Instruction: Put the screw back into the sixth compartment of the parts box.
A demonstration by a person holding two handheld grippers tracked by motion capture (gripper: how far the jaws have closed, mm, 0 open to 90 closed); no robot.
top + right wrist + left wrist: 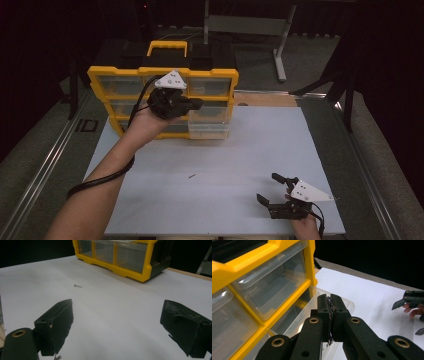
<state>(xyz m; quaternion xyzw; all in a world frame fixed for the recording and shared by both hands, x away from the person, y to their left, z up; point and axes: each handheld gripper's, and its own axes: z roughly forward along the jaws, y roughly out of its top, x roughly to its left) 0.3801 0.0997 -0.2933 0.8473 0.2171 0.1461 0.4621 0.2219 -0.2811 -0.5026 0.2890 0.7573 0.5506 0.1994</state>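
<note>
- the left tool [194, 104] is up at the front of the yellow drawer organizer [162, 74], just above the pulled-out clear drawer [209, 129] on the organizer's lower right.
- in the left gripper view its jaws are pressed together with only a thin dark strand or sliver between the pads; whether that is a small part or just worn pad lining i cannot tell.
- the open drawer [342, 302] lies directly under and slightly ahead of that tool's tips, so the relation that counts is straight down: anything let go here would, by my judgement, fall into the drawer, not onto the desk [230, 150].
- the drawer's long axis runs out of the cabinet toward the person, and the left tool points across it toward the right.
- the right tool [275, 189] rests low on the near right of the desk, jaws spread wide with nothing between them.
- a small dark screw [191, 176] lies alone on the white desk, between the two hands, well apart from the organizer.
- in the right gripper view the screw [78, 286] sits ahead and to the left of the jaws, its long axis lying roughly across the view.
- the right tool is the nearer one to the screw; the left is closer to the drawer.
- the screw is short, slim and dark, flat on the surface; its head end is too small to make out.
</note>
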